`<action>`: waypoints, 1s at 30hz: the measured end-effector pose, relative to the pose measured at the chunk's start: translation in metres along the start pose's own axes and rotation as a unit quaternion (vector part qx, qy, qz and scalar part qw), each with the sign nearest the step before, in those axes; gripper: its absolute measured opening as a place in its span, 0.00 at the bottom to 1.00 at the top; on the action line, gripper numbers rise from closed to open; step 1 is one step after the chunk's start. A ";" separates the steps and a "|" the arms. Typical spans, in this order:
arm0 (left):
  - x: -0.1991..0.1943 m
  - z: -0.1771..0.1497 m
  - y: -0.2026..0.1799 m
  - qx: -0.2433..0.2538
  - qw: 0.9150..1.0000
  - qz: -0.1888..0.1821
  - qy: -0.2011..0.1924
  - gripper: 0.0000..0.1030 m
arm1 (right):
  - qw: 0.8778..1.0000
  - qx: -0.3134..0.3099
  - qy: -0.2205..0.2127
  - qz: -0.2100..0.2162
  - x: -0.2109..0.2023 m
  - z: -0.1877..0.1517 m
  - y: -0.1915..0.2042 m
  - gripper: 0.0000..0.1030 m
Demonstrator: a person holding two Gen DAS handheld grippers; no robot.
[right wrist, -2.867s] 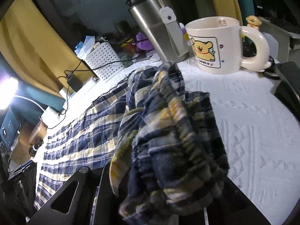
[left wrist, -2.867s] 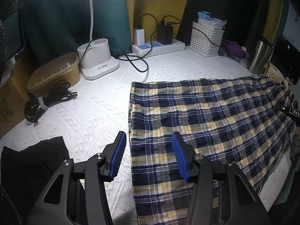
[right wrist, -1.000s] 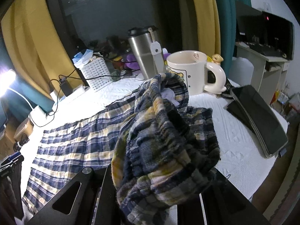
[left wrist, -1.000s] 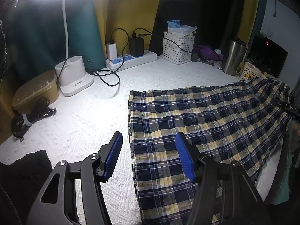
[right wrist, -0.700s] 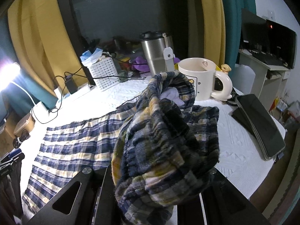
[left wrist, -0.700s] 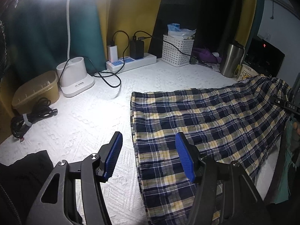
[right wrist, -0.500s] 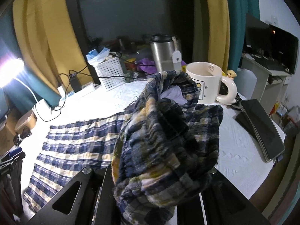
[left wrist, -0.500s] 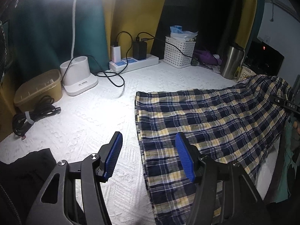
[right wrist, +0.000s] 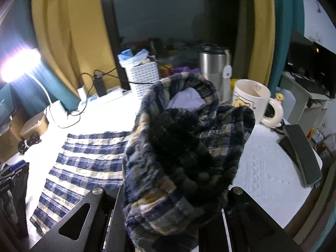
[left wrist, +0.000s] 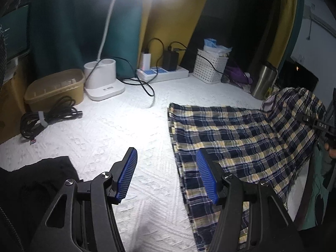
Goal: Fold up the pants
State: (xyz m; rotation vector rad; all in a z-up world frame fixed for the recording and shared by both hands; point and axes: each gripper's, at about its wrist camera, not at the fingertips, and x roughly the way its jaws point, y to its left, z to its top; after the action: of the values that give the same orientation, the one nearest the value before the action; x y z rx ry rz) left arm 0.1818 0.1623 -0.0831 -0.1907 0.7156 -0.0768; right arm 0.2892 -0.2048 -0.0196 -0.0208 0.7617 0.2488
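Letters "DAS" on right gripper (left wrist: 319,126)

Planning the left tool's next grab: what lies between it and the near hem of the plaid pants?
Only bare white textured table cover. In the left wrist view, the open left tool hangs over it, with the plaid pants hem beside its right finger.

Left gripper (left wrist: 166,174) low centre of frame, fingers spread wide; right gripper (right wrist: 168,220) bottom centre, clamped closed
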 end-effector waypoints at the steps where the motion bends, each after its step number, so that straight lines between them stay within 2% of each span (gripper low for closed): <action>1: -0.002 0.000 0.003 -0.002 1.000 0.000 -0.003 0.57 | 1.000 -0.004 0.001 0.002 0.001 0.000 0.004 0.14; 16: -0.029 -0.003 0.034 -0.019 0.999 0.007 -0.029 0.57 | 0.998 -0.050 0.028 0.019 0.023 -0.004 0.067 0.14; 30: -0.040 -0.015 0.073 -0.059 0.997 0.018 -0.037 0.57 | 0.994 -0.089 0.051 0.033 0.043 -0.010 0.119 0.14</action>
State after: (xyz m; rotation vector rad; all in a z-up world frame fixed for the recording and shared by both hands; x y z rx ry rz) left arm 0.1422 0.2375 -0.0826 -0.2916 0.6500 0.0064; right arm 0.2848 -0.0815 -0.0478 -0.1790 0.8402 0.3805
